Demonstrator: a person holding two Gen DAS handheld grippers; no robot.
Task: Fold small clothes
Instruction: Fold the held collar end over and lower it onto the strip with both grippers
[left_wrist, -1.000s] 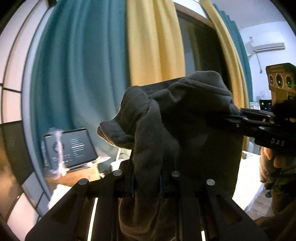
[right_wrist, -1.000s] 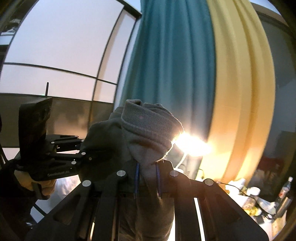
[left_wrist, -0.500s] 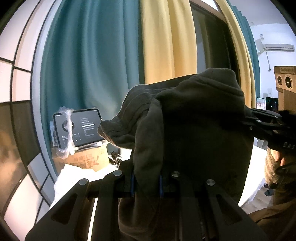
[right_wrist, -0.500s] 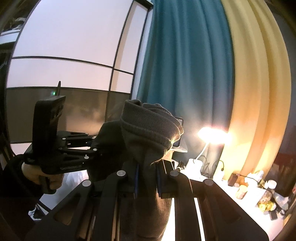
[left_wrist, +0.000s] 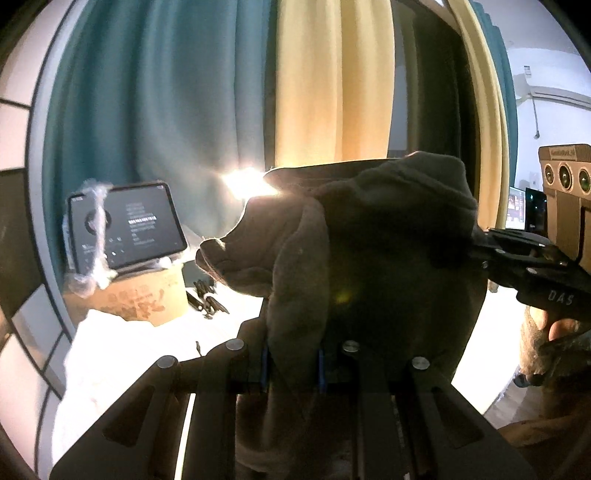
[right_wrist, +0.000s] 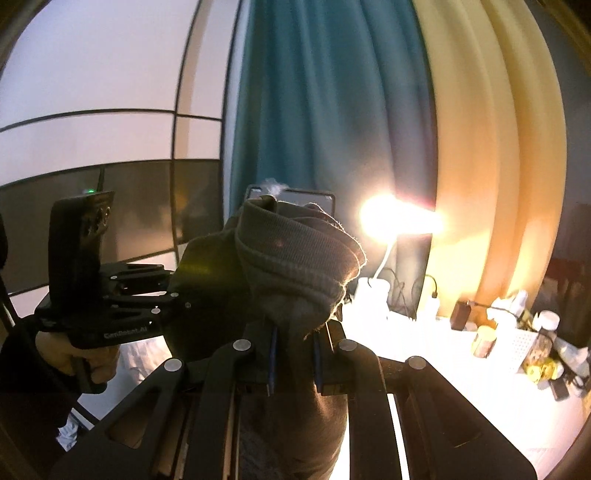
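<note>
Garment (left_wrist: 388, 258) is a dark grey knit piece, held up in the air between both grippers, above a white table (left_wrist: 122, 354). Left gripper (left_wrist: 291, 363) is pinching one bunched corner of it, right gripper (right_wrist: 293, 363) is clamped on the ribbed edge at the other side. Teal curtain (left_wrist: 166, 110) behind, tablet (left_wrist: 133, 225) propped on a cardboard box (left_wrist: 147, 299).

Two close wrist views toward the curtains (left_wrist: 207, 110), sharing the garment (right_wrist: 295, 258).
</note>
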